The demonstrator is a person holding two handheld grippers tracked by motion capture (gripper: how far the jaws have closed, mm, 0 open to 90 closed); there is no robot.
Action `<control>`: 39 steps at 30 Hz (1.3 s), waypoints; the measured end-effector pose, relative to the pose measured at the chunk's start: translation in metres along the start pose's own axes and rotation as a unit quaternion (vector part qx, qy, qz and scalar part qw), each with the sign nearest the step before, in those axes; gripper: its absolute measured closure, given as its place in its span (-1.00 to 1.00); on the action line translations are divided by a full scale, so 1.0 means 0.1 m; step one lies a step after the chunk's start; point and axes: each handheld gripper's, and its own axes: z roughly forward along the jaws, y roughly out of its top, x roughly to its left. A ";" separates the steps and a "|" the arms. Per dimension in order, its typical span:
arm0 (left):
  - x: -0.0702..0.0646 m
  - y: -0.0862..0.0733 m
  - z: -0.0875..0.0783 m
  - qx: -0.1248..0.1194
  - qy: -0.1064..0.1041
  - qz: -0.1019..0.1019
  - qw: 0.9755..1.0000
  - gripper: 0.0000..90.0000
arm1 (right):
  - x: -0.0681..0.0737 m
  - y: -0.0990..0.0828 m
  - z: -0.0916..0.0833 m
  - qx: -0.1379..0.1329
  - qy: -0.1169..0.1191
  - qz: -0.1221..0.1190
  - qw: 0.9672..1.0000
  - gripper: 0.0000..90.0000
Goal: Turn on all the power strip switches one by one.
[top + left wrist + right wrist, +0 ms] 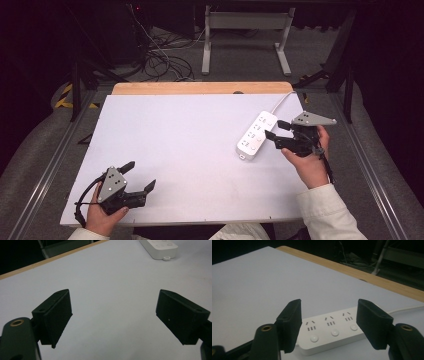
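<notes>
A white power strip [256, 134] with three sockets and three round buttons lies flat near the right edge of the white table top [185, 145]. Its white cord [283, 100] runs off toward the far edge. My right gripper [273, 129] hovers just right of the strip, open, jaws pointing at it with nothing between the pads. In the right gripper view the power strip [332, 330] lies just beyond the right gripper [329, 315]. My left gripper [142, 174] rests open at the near left corner. In the left gripper view the left gripper [113, 310] frames bare table, with the power strip [160, 248] far off.
A wooden strip [200, 88] borders the far edge of the white top. Behind the table, loose cables [160, 60] lie on the floor beside a grey metal stand [245, 30]. Metal rails run along both sides of the table.
</notes>
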 end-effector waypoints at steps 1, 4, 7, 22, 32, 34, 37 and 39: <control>0.00 0.00 0.00 0.000 0.000 0.000 1.000 -0.70 | 0.03 -0.02 -0.03 -0.005 0.010 0.000 1.000 -0.20; 0.00 0.00 -0.01 -0.001 0.001 0.000 1.000 -0.70 | 0.11 -0.07 -0.10 -0.016 0.031 -0.006 0.999 -0.28; 0.00 0.00 -0.02 -0.003 0.001 -0.001 1.000 -0.70 | 0.17 -0.14 -0.17 -0.029 0.049 -0.006 0.998 -0.35; -0.02 0.01 -0.03 -0.004 -0.002 0.000 1.000 -0.70 | 0.53 -0.56 -0.23 -0.025 0.124 -0.051 0.991 -0.59; -0.03 0.01 -0.03 -0.004 -0.004 0.005 1.000 -0.70 | 0.59 -0.87 -0.08 -0.021 0.137 -0.062 0.988 -0.68; -0.03 0.01 -0.03 -0.003 -0.005 0.005 1.000 -0.70 | 0.58 -0.92 -0.03 -0.015 0.143 -0.056 0.988 -0.70; -0.04 0.00 -0.03 -0.001 -0.007 0.006 1.000 -0.71 | 0.59 -0.98 0.03 -0.005 0.146 -0.058 0.988 -0.75; -0.04 0.00 -0.03 0.001 -0.011 0.006 1.000 -0.72 | 0.61 -0.99 0.05 0.003 0.143 -0.062 0.988 -0.75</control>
